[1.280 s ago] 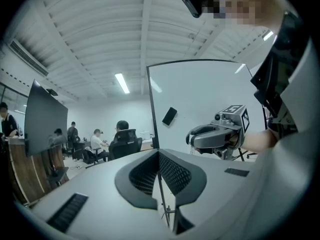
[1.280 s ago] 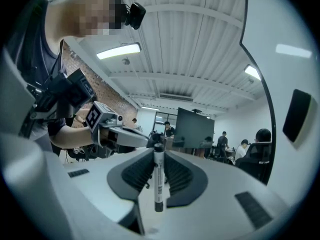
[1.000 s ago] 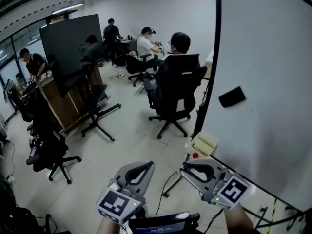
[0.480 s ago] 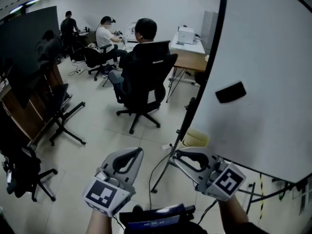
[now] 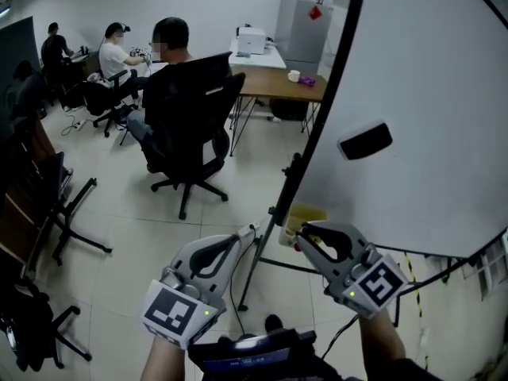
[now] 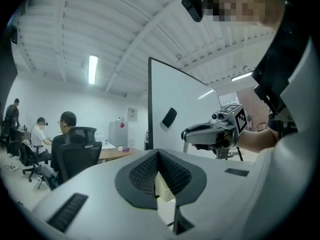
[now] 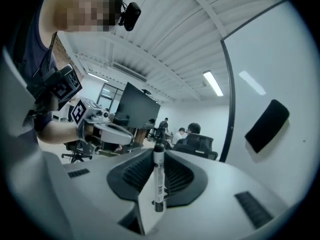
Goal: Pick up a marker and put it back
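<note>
Pale floor [image 5: 151,228] lies under both grippers. The left gripper [image 6: 157,154] has its fingers pressed together on nothing. The right gripper [image 7: 159,151] pinches the marker [image 7: 159,181], which stands upright between its fingers. So the picking up looks done. Next comes putting it back, maybe by the whiteboard [image 5: 432,86] with its eraser [image 5: 365,141]. That calls for a slow reach.

Pale floor [image 5: 135,221] under office chair [image 5: 202,94] and desk [image 5: 274,86]
</note>
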Action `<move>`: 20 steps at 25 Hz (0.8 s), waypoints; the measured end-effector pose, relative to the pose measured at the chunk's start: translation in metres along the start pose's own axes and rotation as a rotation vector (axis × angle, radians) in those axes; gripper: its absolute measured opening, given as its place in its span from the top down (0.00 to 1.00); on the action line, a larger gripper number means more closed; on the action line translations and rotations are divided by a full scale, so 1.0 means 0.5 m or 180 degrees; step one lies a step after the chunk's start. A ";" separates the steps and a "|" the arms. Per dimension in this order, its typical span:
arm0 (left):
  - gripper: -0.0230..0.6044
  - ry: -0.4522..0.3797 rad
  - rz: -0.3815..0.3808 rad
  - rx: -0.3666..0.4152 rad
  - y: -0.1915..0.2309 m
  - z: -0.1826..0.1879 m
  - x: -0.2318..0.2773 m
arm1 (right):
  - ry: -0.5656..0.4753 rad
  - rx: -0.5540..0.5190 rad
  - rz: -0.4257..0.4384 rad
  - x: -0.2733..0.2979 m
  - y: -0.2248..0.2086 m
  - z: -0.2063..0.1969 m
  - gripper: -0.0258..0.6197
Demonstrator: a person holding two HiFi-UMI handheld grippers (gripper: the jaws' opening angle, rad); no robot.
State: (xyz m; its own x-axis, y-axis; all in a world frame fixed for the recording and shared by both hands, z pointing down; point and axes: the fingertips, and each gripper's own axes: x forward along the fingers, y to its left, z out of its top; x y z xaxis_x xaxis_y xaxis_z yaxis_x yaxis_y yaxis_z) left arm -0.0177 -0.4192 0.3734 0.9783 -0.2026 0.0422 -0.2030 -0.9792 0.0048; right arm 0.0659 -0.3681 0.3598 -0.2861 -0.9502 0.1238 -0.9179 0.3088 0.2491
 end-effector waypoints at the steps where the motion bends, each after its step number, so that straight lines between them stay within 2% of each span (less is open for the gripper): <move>1: 0.96 0.0003 -0.0027 0.0004 0.004 0.002 0.011 | -0.0001 0.0013 -0.0047 0.002 -0.013 -0.002 0.83; 11: 0.96 0.0097 0.0060 0.0023 0.064 -0.011 0.131 | 0.0088 0.0103 -0.0251 0.061 -0.159 -0.099 0.83; 20: 0.96 0.0297 0.0134 -0.0088 0.112 -0.069 0.189 | 0.0306 0.0169 -0.0320 0.112 -0.213 -0.220 0.83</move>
State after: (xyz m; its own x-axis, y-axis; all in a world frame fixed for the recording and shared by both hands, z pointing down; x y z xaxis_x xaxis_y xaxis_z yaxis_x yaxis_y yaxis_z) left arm 0.0618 -0.4926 0.4123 0.9612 -0.2402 0.1359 -0.2462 -0.9688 0.0285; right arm 0.1780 -0.4498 0.4456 -0.1668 -0.9669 0.1929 -0.9546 0.2073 0.2140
